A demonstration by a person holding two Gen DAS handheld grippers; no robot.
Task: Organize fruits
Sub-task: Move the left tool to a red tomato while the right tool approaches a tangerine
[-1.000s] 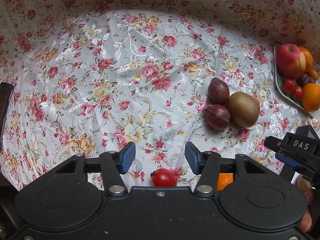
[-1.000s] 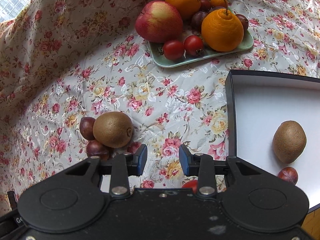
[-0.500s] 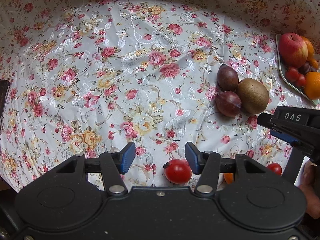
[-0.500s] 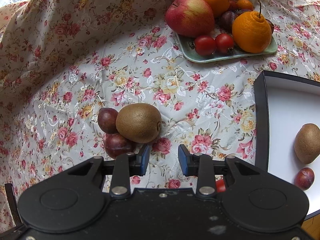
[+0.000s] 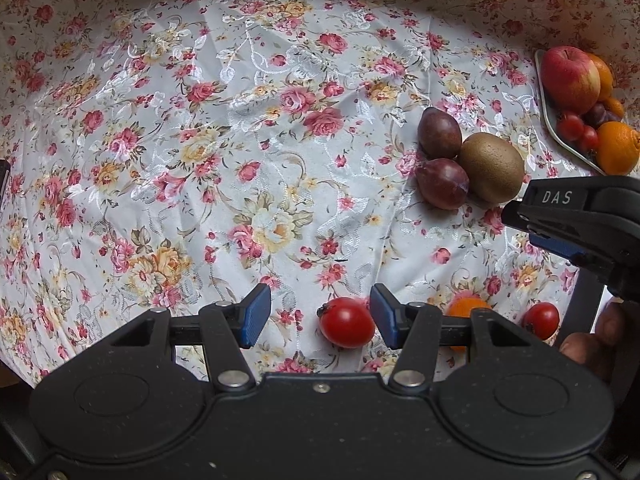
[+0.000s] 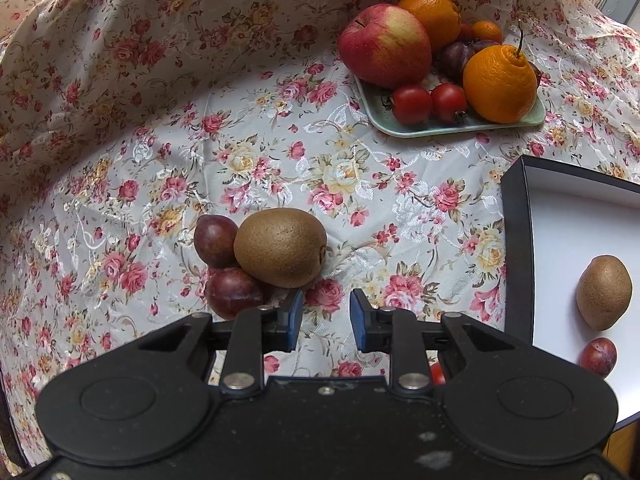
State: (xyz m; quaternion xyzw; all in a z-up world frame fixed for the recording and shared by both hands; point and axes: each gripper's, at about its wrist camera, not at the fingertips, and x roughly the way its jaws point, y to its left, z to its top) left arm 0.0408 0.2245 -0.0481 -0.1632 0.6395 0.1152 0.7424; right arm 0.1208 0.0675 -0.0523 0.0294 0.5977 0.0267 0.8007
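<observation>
Jaws of the left gripper (image 5: 316,316) stand apart around a cherry tomato (image 5: 346,327) at lower centre, ungripped, while the right gripper (image 6: 326,314) has closed empty; an off-centre squeeze risks rolling it away.

We see soft daylight from the upper left, sheen on the tablecloth (image 5: 280,128), sharp focus, and fisheye-bent, dimmer edges.

Fruit spread over the bench, a plate and a box

A kiwi (image 6: 280,246) touches two plums (image 6: 216,240) on its left; the plate (image 6: 460,128) behind holds an apple (image 6: 384,45), oranges and tomatoes; the box (image 6: 568,248) on the right holds a second kiwi (image 6: 604,292) and, before it, a plum.
</observation>
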